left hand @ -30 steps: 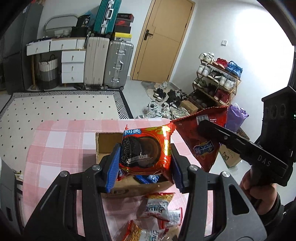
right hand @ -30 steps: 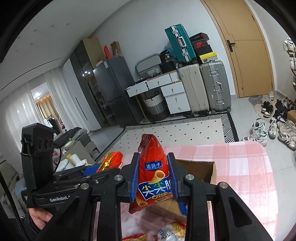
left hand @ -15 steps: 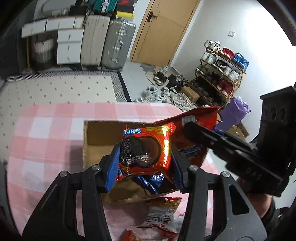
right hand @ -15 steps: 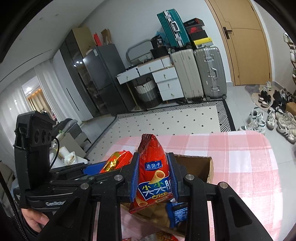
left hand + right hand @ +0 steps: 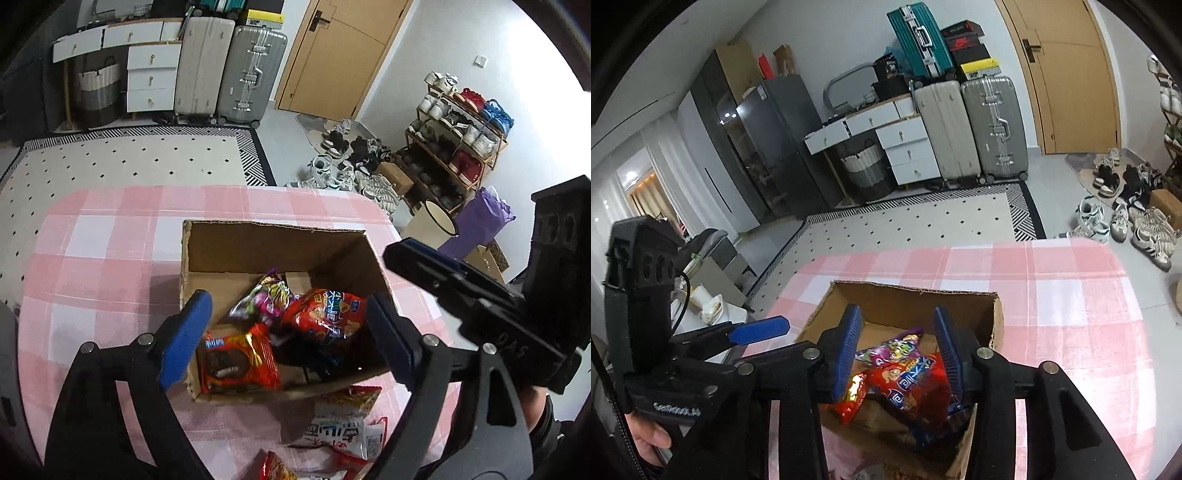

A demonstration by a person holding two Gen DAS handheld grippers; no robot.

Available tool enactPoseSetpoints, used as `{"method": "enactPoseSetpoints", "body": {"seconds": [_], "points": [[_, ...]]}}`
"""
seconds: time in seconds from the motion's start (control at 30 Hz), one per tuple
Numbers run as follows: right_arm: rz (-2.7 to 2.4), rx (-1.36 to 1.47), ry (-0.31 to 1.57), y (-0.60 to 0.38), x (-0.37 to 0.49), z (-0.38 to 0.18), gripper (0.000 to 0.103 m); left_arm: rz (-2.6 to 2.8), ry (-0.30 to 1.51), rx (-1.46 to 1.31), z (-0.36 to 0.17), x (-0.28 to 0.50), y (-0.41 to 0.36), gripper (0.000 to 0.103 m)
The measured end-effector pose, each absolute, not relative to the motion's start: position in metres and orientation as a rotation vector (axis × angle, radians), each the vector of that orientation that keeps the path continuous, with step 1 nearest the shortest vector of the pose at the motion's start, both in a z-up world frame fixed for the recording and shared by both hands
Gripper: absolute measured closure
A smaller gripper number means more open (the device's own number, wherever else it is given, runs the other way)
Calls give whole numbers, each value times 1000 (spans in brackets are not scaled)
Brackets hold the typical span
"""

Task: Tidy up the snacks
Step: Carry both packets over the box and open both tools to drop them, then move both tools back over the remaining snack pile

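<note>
My left claw (image 5: 284, 339) is opening wide above the box (image 5: 258, 240); the cookie pack (image 5: 240, 363) lies loose below it. My right claw (image 5: 897, 354) is opening too, the red bag (image 5: 916, 387) dropped beneath its jaws.

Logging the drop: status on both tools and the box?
Left tool and right tool opening, nothing gripped. Cookie pack and red chip bag in cardboard box. Nothing blocking.
</note>
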State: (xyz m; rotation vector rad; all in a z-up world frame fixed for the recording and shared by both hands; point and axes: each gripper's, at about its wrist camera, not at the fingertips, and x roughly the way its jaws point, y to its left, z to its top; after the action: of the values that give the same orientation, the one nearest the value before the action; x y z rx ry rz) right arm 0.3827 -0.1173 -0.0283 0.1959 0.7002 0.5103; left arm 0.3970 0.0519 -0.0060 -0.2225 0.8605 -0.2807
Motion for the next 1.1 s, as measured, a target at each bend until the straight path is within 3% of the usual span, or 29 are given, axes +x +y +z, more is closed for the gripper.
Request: {"method": "enactPoseSetpoints", "body": {"seconds": [0.37,0.43,0.5,0.73,0.8,0.93,1.03,1.1], "points": [[515,190,591,-136,316,16,54,-260,781,-198,40,332,48,18],[514,189,577,-139,302,22,52,-267,770,-207,49,321,47,14],[504,183,561,-142,287,29,52,-276,762,-207,56,309,46,4],[504,174,518,-149,237,48,51,-280,694,-205,83,258,44,1],[505,171,498,-151,218,54,48,-291,666,-202,92,238,43,1],[512,170,457,-156,183,63,32,-288,619,-176,103,202,39,1],[522,162,426,-160,154,69,29,-282,599,-174,105,175,39,1],[526,159,416,-162,136,72,23,-276,583,-183,105,157,41,1]]}}
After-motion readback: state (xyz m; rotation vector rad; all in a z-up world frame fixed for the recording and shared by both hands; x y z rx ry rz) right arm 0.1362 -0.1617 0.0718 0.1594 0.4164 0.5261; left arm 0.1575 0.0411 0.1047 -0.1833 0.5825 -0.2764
